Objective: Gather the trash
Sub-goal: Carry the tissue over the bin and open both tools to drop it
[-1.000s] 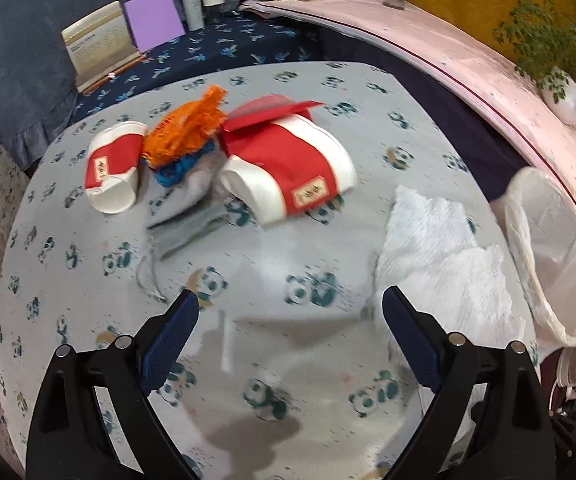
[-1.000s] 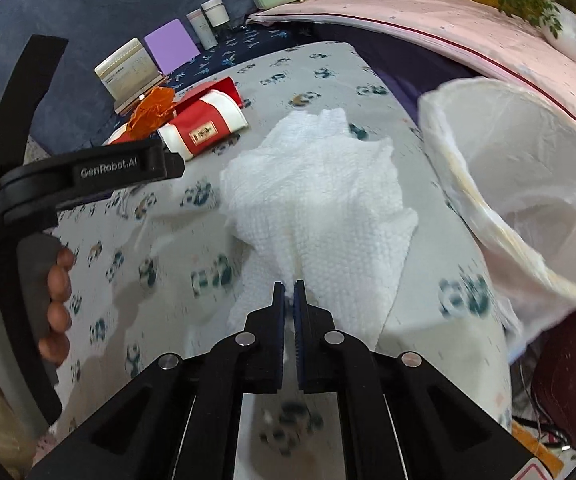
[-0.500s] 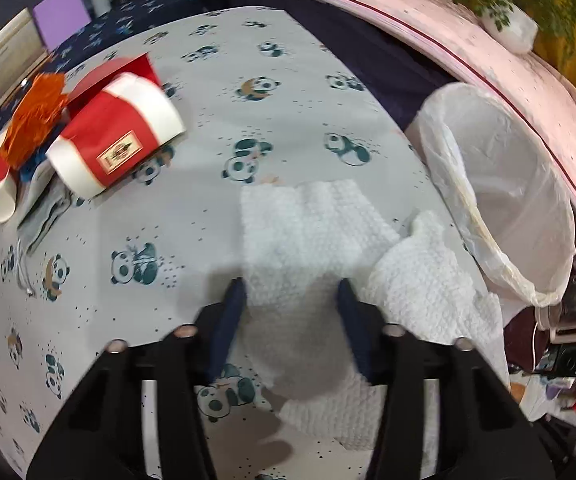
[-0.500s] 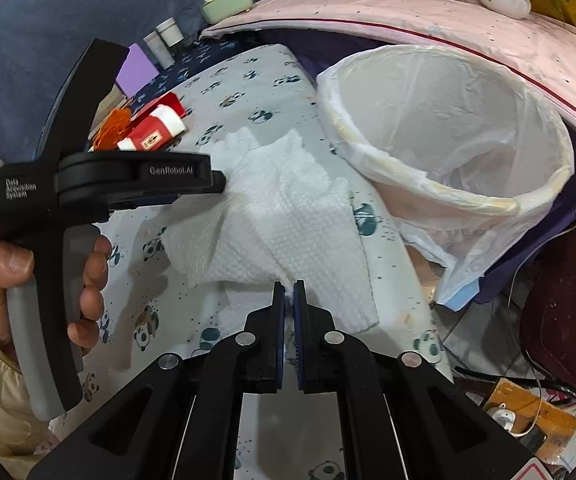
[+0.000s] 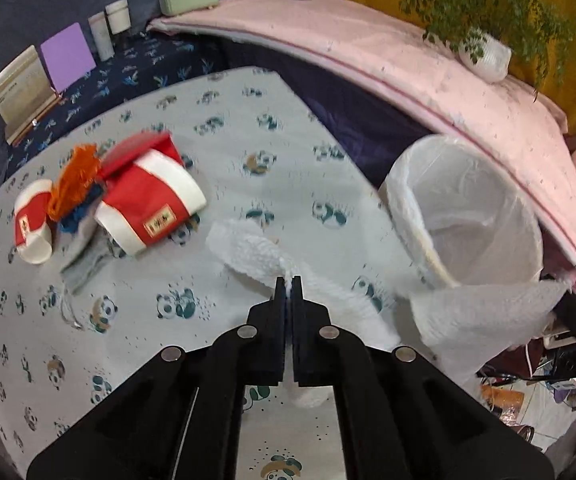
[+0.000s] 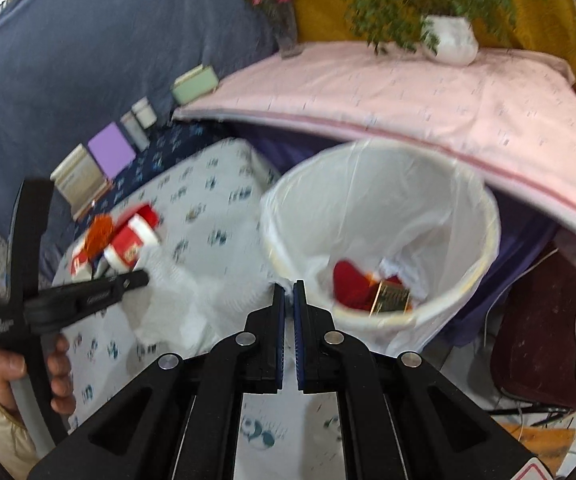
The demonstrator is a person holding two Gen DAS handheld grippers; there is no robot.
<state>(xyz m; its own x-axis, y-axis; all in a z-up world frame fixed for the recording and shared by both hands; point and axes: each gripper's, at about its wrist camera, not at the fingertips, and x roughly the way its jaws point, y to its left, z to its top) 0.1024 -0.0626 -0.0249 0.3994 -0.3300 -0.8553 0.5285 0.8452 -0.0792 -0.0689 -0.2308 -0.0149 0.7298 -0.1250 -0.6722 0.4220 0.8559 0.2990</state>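
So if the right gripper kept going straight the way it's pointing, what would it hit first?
Probably the near rim of the lined trash bin. The right gripper, shut on a white paper towel, points at that edge, with the bin's opening just beyond. Depth is hard to judge, so it might clear the rim.

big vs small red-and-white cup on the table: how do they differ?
Size: the big cup is clearly wider and longer than the small cup.
Place: the big cup lies right of the orange scrap, nearer the bin; the small cup lies left of it.
Mouth: the big cup's open end faces lower left, the small cup's faces down toward the camera.
Shared: both lie on their sides, red band, white rims.
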